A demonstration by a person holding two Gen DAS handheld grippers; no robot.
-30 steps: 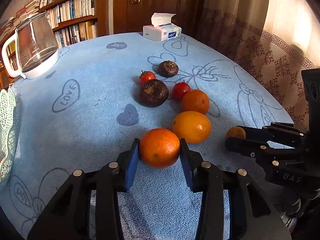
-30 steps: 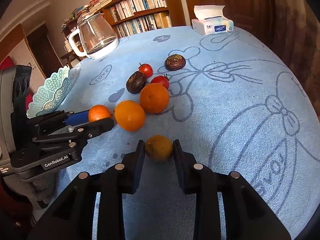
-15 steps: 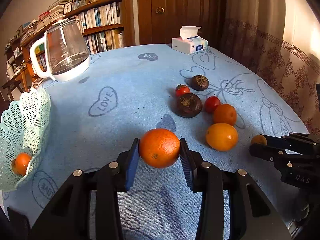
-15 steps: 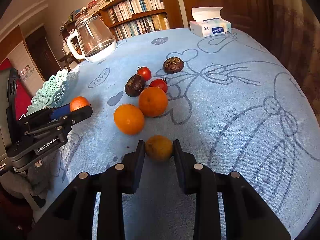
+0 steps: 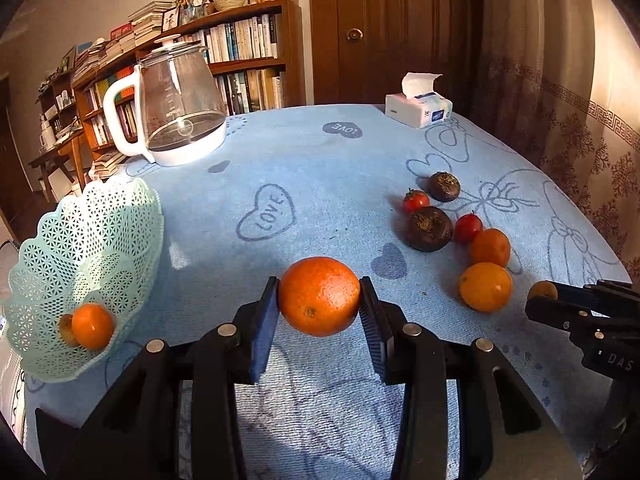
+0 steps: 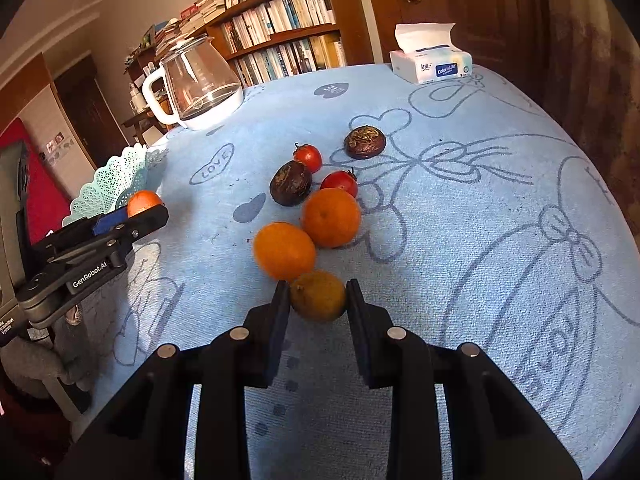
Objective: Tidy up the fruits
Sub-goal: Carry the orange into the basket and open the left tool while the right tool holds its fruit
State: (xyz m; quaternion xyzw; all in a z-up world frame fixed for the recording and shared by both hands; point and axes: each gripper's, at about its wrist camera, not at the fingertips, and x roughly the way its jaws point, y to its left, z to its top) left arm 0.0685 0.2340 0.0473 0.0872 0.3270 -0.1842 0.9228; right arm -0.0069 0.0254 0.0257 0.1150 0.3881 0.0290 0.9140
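Note:
My left gripper (image 5: 319, 304) is shut on an orange (image 5: 319, 295), held above the blue tablecloth to the right of the mint lattice basket (image 5: 48, 256). One orange (image 5: 93, 325) lies in the basket. My right gripper (image 6: 317, 300) is shut on a small yellowish fruit (image 6: 318, 297) close to the cloth. Just beyond it sit two oranges (image 6: 285, 250) (image 6: 330, 217), two red tomatoes (image 6: 339, 182) (image 6: 308, 157) and two dark round fruits (image 6: 290, 182) (image 6: 365, 142). In the right wrist view the left gripper (image 6: 146, 210) hovers beside the basket (image 6: 116, 180).
A glass kettle (image 5: 176, 104) with a white handle stands at the back left of the table. A tissue pack (image 5: 418, 106) lies at the far edge. Bookshelves and a wooden door are behind. A curtain hangs past the table's right edge.
My left gripper has carried the orange leftward, away from the fruit group and up to the basket. The right gripper, still holding the small fruit, has edged closer to the two oranges.

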